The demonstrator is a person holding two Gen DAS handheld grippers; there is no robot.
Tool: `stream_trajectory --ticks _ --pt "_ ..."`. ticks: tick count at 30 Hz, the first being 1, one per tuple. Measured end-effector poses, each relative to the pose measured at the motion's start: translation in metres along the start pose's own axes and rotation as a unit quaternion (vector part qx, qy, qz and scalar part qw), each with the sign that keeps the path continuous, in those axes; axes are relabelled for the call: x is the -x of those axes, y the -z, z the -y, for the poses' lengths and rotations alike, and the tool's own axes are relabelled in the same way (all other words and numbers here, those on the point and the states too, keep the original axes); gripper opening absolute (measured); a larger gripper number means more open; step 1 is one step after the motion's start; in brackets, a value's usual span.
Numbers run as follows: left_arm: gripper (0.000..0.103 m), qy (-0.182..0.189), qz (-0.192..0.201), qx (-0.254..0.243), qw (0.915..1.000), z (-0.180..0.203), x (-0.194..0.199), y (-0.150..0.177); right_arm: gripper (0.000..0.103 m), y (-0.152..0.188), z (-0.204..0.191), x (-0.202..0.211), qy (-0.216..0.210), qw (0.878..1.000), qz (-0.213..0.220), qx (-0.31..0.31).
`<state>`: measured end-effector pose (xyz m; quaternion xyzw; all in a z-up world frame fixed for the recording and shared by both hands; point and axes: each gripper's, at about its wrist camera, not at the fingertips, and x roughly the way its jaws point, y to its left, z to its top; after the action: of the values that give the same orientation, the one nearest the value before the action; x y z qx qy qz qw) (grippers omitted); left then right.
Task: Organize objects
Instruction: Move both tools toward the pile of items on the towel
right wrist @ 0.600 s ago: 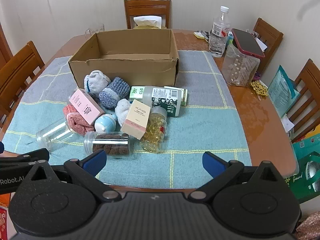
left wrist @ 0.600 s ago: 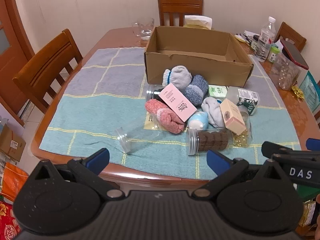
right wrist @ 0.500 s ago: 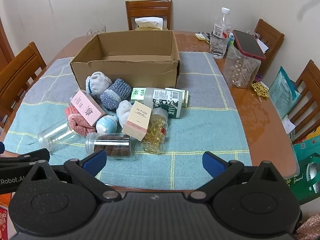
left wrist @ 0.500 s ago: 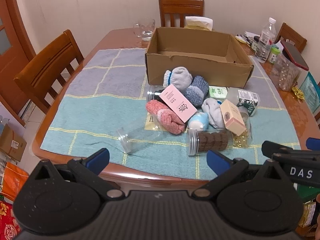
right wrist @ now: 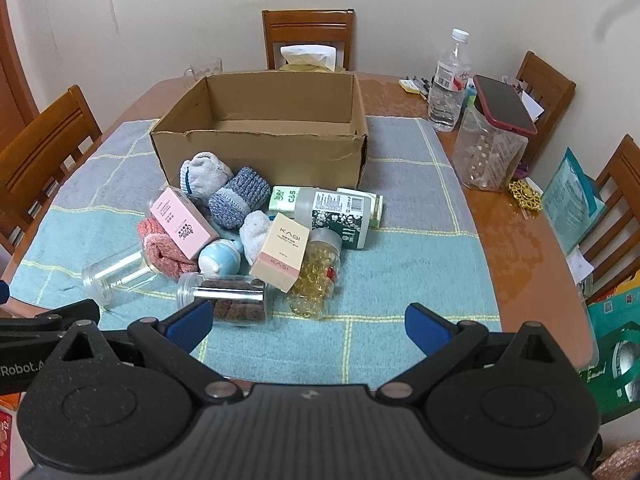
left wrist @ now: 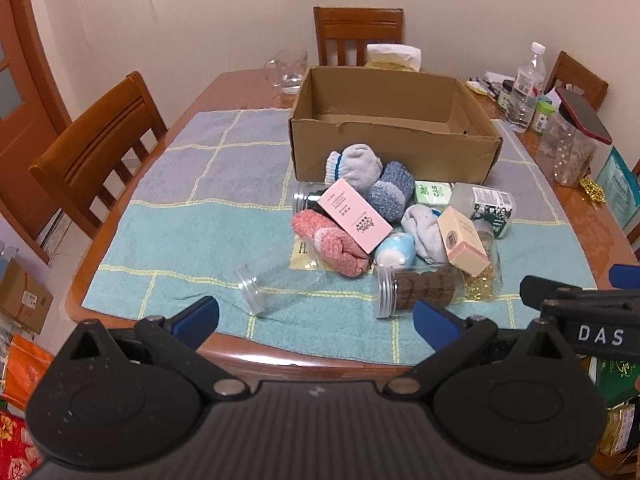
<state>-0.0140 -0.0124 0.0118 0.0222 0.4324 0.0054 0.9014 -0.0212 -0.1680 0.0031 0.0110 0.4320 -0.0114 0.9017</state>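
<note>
Both the left gripper (left wrist: 316, 318) and right gripper (right wrist: 308, 320) are held wide apart, empty; the heap of socks, jars and cartons is piled at six o'clock of the cardboard box (right wrist: 264, 152)

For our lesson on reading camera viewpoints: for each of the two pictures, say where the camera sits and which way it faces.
Left wrist: on the left gripper, angled down at the table; its open blue fingers show.
Right wrist: on the right gripper, facing likewise from further right; its open fingers show.
Shared: the cardboard box, the pile before it, each other's gripper at the edge.
</note>
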Motion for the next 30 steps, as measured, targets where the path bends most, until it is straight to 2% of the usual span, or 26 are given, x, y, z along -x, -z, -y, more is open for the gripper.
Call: stream_trajectory --ticks 9,14,19,30 --pt "0.102 0.034 0.013 -0.023 0.9991 -0.012 -0.017 0.01 0.103 0.005 -0.007 -0.01 -0.002 1.0 0.016 0.005" --pt "0.102 0.035 0.009 -0.037 0.9986 -0.022 -0.034 0.016 0.103 0.007 -0.015 -0.018 -0.013 1.0 0.024 0.004" --pt "0.102 0.035 0.003 -0.041 0.9985 -0.038 -0.058 0.021 0.103 0.01 -0.022 -0.032 -0.035 0.999 0.025 -0.01" --pt "0.102 0.037 -0.015 -0.06 0.9974 -0.077 -0.127 0.02 0.103 0.023 -0.039 -0.072 -0.049 0.998 0.001 -0.033"
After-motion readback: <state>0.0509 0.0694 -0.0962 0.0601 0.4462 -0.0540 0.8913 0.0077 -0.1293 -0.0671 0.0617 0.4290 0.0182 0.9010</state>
